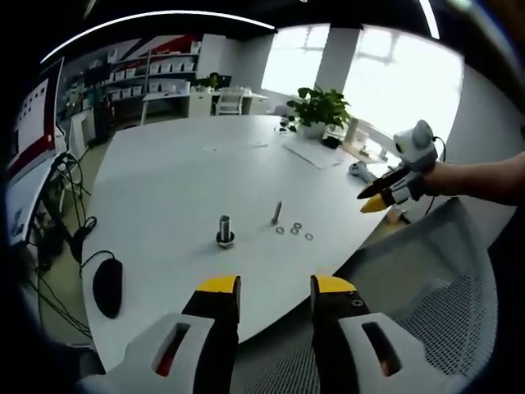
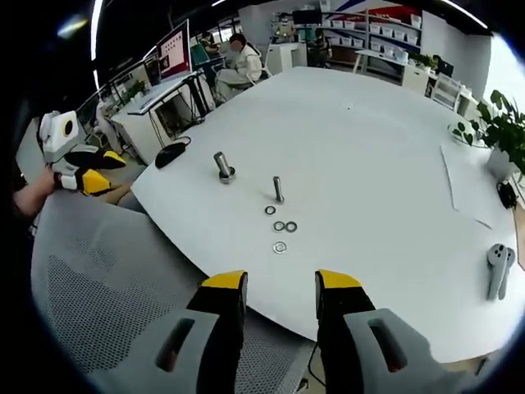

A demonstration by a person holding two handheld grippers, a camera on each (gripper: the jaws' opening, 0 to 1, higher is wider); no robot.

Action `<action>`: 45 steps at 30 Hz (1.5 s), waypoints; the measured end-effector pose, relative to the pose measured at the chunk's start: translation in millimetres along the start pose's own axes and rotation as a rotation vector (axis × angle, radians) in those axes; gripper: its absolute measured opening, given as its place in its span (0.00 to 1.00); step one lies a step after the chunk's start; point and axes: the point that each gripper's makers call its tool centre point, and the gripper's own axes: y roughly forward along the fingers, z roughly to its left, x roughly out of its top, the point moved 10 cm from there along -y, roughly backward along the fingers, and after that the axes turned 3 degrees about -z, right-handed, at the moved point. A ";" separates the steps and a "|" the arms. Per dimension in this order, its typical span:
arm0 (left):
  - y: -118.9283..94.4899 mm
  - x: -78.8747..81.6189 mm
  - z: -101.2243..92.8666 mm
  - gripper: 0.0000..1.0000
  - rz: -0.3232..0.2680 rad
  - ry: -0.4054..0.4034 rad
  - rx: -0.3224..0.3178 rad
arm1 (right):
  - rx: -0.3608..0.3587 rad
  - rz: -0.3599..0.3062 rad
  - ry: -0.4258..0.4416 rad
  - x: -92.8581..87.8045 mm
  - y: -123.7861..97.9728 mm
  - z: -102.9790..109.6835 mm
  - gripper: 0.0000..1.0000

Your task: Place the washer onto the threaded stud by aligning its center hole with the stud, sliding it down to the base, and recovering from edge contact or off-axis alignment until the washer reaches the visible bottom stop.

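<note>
Yellow-tipped jaws of the right claw (image 2: 280, 289) stand parted with nothing between them, hovering over a mesh chair back (image 2: 98, 279) short of the desk (image 2: 369, 148) edge. Left claw (image 1: 277, 293), in its own view, is likewise parted and empty, also short of the desk.

Landmark: the thin stud (image 2: 278, 189), upright on the desk. Four washers (image 2: 280, 247) lie loose just on the near side of the stud, flat, apart from one another or nearly touching; none is on the stud. A thicker bolt with a nut (image 2: 223, 167) stands beside the stud, toward the person's left. A computer mouse (image 1: 107, 286) sits at the desk edge beyond that bolt. A potted plant (image 1: 316, 108) stands well behind the stud.

Step in hand, as judged: reach and pick one washer. Advice: take the nearest washer by its rim, lift it level, bring the hole over the stud tip, lower straight. If the rim catches the thread, back off a little, re-level, try again.

Hard to make out: thread on the stud, hole size of the washers, and the base stop are too small to read. Whether the stud is fixed to the desk cannot be told.
</note>
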 end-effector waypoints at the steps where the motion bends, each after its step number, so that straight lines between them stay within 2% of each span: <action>1: 0.3 0.4 0.1 0.32 0.001 -0.002 0.001 | 0.002 0.000 0.000 2.2 4.0 0.6 0.35; 8: 1.6 -0.8 0.0 0.32 0.019 0.007 0.004 | 0.013 0.034 0.003 7.1 29.8 -5.3 0.35; 14: 1.7 -0.9 3.1 0.32 0.025 0.000 0.021 | 0.028 0.054 0.018 1.2 47.3 -8.8 0.35; 22: 1.7 -1.4 4.9 0.32 0.040 -0.001 0.033 | 0.043 0.101 -0.004 -2.9 60.7 -8.8 0.35; 26: 2.4 -2.2 4.0 0.32 0.049 0.009 0.037 | 0.049 0.125 -0.015 -7.6 75.0 -13.5 0.35; 32: 2.4 -3.3 4.2 0.32 0.067 0.017 0.044 | 0.050 0.132 -0.037 -2.6 79.5 -8.4 0.34; 38: 2.8 -4.9 3.0 0.32 0.075 0.004 0.051 | 0.047 0.160 -0.019 -16.2 85.0 -4.9 0.33; 41: 3.5 -4.2 3.6 0.31 0.077 0.005 0.052 | 0.066 0.191 -0.072 -21.0 92.7 0.3 0.33; 45: 3.3 -5.3 5.2 0.31 0.080 0.003 0.051 | 0.075 0.201 -0.121 -18.4 102.1 1.3 0.29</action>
